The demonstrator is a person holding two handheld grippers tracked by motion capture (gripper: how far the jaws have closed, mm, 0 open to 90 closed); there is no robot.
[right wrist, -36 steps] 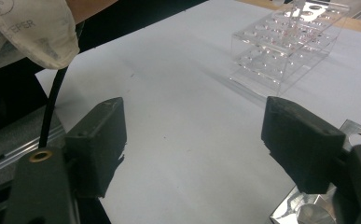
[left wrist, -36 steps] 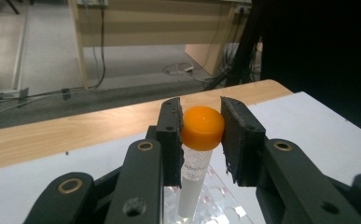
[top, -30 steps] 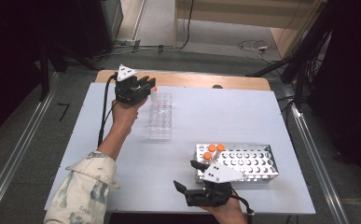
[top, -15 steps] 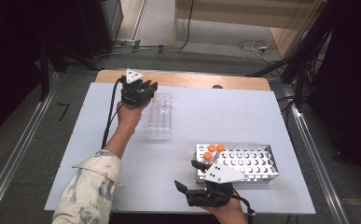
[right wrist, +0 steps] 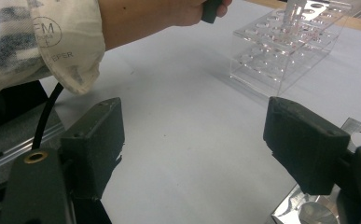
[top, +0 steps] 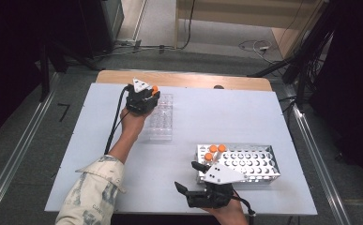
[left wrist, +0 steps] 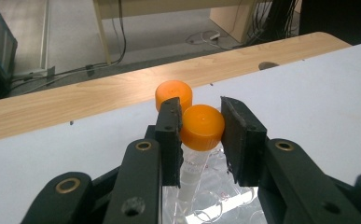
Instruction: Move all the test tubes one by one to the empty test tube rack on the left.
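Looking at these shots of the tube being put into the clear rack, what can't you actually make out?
- Left gripper view: the lower end of the orange-capped clear plastic tube is hidden behind the left tongs; which hole of the clear acrylic rack it enters is unclear.
- High view: the tube is hidden under those tongs, except its cap.
- Right gripper view: the perforated metal rack is cut off by the edge.

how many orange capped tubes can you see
5: three stand in the metal rack's near-left corner, one is in the left claw, one stands just behind it in the clear rack. More may be hidden.
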